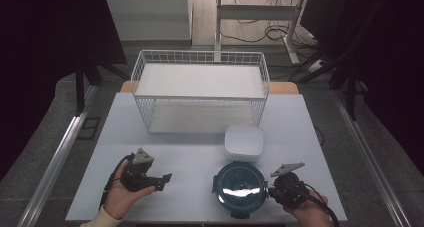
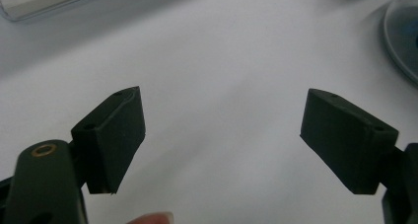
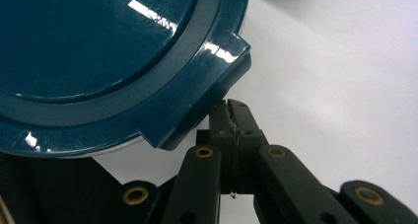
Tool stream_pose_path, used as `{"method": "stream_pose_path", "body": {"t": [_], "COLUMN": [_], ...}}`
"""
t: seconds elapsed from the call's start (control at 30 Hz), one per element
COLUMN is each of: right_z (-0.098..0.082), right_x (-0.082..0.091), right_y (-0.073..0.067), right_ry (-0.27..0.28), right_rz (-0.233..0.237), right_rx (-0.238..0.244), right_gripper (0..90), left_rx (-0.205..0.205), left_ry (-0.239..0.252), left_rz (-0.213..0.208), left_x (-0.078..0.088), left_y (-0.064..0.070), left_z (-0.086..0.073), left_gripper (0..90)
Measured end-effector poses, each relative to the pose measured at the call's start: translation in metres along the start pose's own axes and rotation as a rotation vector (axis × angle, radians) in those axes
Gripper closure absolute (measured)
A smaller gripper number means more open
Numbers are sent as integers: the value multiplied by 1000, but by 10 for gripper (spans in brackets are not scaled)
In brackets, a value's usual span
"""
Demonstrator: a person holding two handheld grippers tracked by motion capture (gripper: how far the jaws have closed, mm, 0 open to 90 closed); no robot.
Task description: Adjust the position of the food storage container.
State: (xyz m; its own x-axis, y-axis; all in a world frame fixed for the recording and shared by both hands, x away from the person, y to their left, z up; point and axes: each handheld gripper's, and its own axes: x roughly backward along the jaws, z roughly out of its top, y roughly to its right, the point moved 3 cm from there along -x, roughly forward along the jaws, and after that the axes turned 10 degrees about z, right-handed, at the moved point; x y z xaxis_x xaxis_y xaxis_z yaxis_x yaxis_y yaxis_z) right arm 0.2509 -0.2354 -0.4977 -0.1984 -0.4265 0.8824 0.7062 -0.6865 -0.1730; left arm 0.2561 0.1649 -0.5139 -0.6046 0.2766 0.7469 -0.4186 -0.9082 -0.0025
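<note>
Two grippers at the table; lid grip in progress.
The right gripper (image 3: 235,116) is closed, its jaws pinched together at the tab of the teal lid (image 1: 239,183), which sits in front of the white box (image 1: 243,142). The left gripper (image 2: 222,135) stands open and empty, left of the lid. Lifting appears still to do. No readable labels.
</note>
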Motion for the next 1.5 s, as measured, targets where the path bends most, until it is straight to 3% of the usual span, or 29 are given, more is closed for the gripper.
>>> {"method": "stream_pose_path", "body": {"t": [0.27, 0.5, 0.7, 1.1, 1.5], "right_z": [16, 41, 55, 85, 88], "right_x": [-11, -28, -39, -62, -68], "right_y": [-13, -30, -43, -63, -71], "right_ry": [-17, -28, -37, -35, -11], "right_rz": [30, 69, 76, 124, 153], "right_rx": [56, 120, 173, 216, 233], "right_gripper": [898, 898, 898, 898, 898], "left_rx": [1, 16, 20, 36, 45], "left_ry": [1, 4, 9, 23, 36], "left_rz": [1, 7, 7, 18, 28], "left_x": [0, 0, 1, 6, 9], "left_y": [-1, -4, -6, -13, -16], "left_z": [0, 0, 1, 2, 4], "left_gripper": [167, 167, 167, 167, 168]}}
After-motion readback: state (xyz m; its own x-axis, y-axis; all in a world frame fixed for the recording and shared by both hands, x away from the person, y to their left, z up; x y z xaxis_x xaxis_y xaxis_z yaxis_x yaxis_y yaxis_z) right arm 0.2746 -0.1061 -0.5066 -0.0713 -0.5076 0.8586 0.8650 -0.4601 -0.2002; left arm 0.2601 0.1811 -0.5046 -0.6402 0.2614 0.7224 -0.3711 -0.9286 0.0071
